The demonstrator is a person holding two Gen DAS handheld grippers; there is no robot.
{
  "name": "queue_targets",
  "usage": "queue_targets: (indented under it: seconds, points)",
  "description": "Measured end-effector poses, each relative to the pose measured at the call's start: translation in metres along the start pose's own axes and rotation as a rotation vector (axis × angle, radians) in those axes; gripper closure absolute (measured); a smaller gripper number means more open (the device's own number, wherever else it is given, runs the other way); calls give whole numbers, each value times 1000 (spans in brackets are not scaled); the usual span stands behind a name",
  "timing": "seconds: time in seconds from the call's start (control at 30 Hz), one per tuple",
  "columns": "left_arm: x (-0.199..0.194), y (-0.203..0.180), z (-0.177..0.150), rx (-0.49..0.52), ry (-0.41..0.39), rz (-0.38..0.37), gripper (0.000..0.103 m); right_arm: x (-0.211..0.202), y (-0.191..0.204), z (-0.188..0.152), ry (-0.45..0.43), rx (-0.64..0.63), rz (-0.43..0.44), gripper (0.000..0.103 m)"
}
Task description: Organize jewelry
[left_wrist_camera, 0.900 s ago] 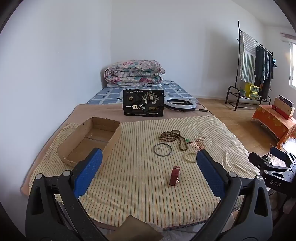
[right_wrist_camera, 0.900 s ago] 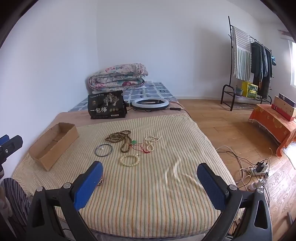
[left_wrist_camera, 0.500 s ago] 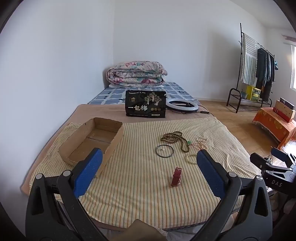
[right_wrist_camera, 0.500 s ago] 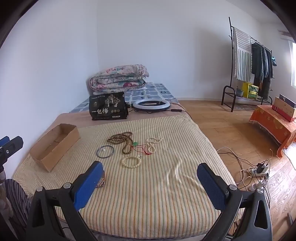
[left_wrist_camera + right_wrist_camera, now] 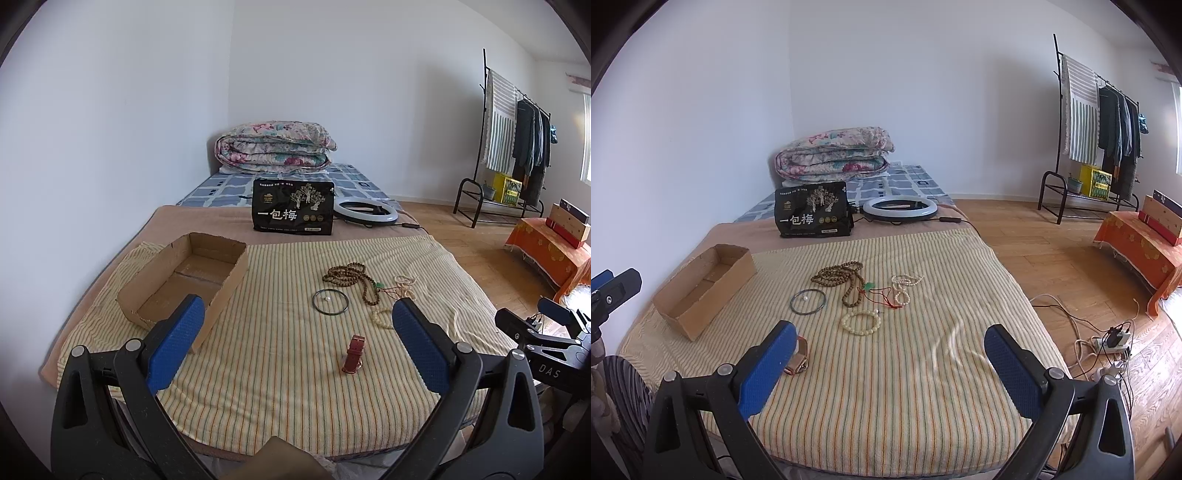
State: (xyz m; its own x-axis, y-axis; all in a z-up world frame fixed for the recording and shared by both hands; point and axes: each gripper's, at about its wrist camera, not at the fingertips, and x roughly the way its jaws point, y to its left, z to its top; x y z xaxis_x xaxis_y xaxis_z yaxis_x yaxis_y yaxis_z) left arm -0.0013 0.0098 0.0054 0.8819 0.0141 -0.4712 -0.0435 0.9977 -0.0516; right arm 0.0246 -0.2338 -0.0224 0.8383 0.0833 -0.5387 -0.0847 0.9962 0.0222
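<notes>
Jewelry lies on a striped cloth [image 5: 280, 369] over the bed. A dark bangle [image 5: 331, 301] with a small pearl inside it, brown wooden beads [image 5: 351, 275], a pale bead bracelet [image 5: 861, 322], a white pearl strand [image 5: 903, 286] and a red-corded green pendant [image 5: 868, 286] sit mid-cloth. A brown-strapped watch [image 5: 354, 353] lies nearer. An open cardboard box [image 5: 186, 280] stands at the left. My left gripper [image 5: 295, 341] hangs open above the near edge, the watch between its fingers' lines of sight. My right gripper [image 5: 890, 358] is open over the near cloth, empty.
A black printed pouch [image 5: 293, 211] and a ring light [image 5: 365, 212] stand behind the cloth, a folded floral quilt [image 5: 275, 152] beyond. A clothes rack [image 5: 1097, 122], an orange-draped stand [image 5: 1137, 251] and floor cables with a power strip [image 5: 1115, 339] are at the right.
Both views have shifted slightly: the scene has slid a little right and down in each, so both grippers have drifted a bit. The jewelry and box have not moved. Both stay open.
</notes>
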Motion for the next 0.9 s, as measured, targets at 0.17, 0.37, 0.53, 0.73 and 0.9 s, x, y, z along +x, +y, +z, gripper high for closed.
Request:
queue_targets:
  seconds: [0.17, 0.37, 0.53, 0.73, 0.9]
  points:
    - [-2, 1, 2, -5, -2, -2, 0, 2, 1, 0, 7, 6, 6, 0]
    - [-2, -2, 3, -2, -1, 5, 0, 2, 3, -1, 6, 0, 10, 0]
    - [-2, -2, 3, 0, -5, 4, 0, 1, 5, -1, 6, 2, 14, 0]
    - [-3, -3, 4, -1, -8, 3, 0, 0, 5, 0, 5, 0, 16, 0]
    - [-4, -5, 4, -2, -11, 3, 0, 0, 7, 0, 12, -1, 19, 0]
